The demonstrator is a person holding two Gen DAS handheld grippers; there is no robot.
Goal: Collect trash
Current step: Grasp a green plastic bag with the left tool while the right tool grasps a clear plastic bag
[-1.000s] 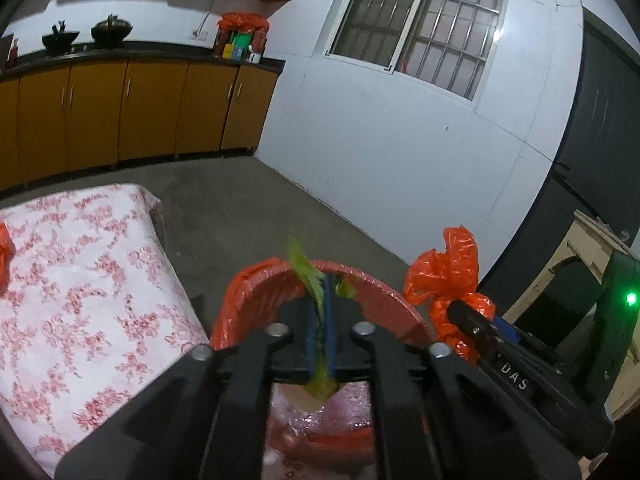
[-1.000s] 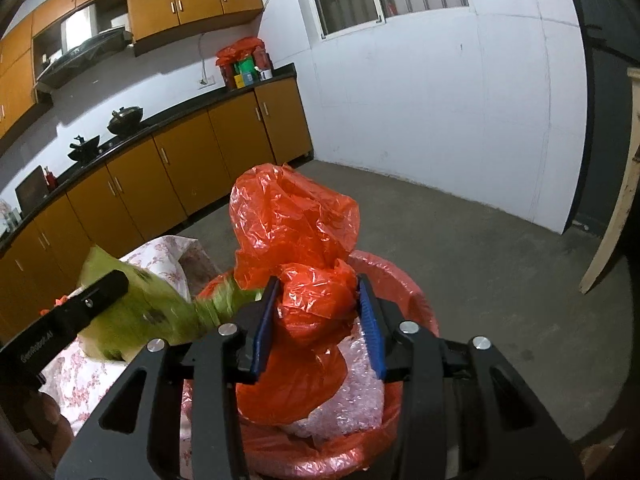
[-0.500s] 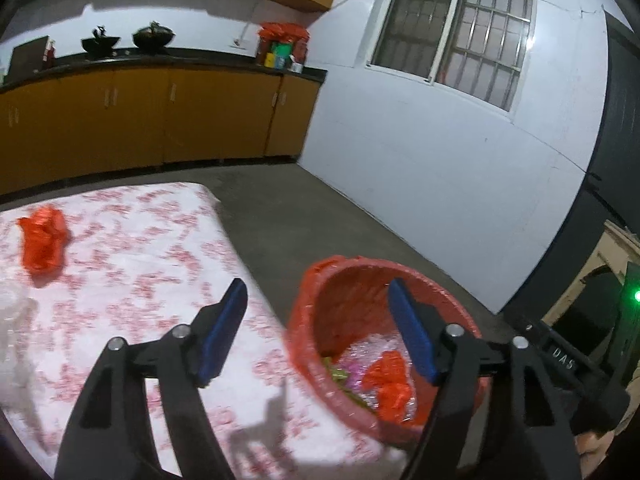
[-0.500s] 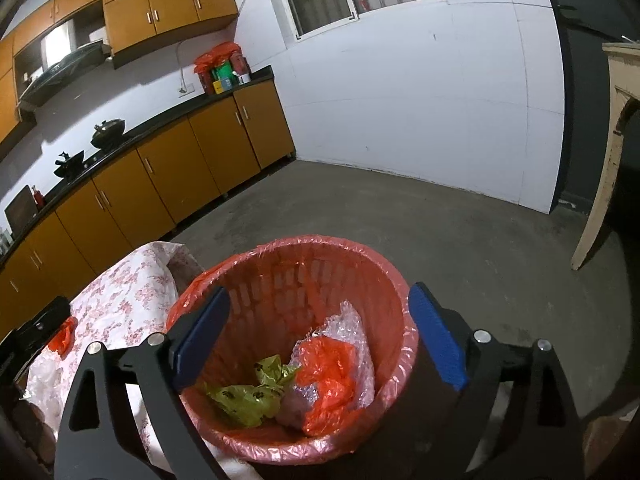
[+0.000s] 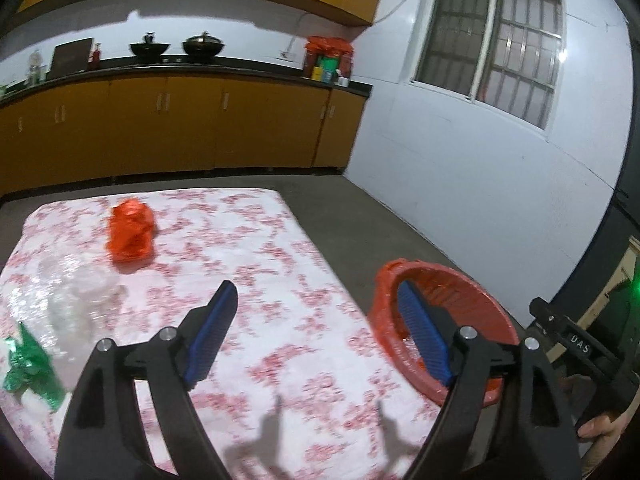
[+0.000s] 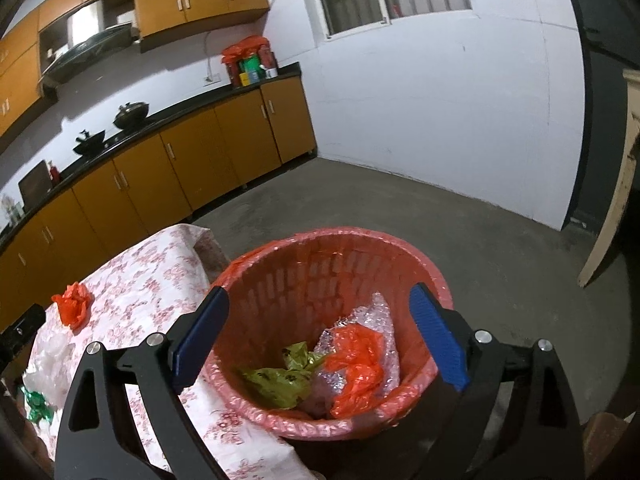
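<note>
My left gripper (image 5: pixel 314 292) hangs over the floral tablecloth (image 5: pixel 260 248); its jaws are opening with nothing between them. On the cloth lie a crumpled red bag (image 5: pixel 132 236), clear plastic wrap (image 5: pixel 76 300) and a green foil wrapper (image 5: pixel 28 368). The red-lined basket (image 5: pixel 440 276) stands off the table's right edge. My right gripper (image 6: pixel 318 292) is open above that basket (image 6: pixel 328 248) and holds nothing. Inside the basket lie a yellow-green wrapper (image 6: pixel 280 380), a red bag (image 6: pixel 356 364) and bubble wrap (image 6: pixel 376 320).
Orange cabinets (image 5: pixel 160 128) with a dark counter run along the back wall. A white wall with a barred window (image 5: pixel 500 40) stands to the right. Bare concrete floor (image 6: pixel 440 216) surrounds the basket. A pale wooden furniture leg (image 6: pixel 612 208) stands at the far right.
Both grippers opened and let go: the green wrapper and the red bag now lie in the basket. My left gripper swung left, from over the basket to over the table.
</note>
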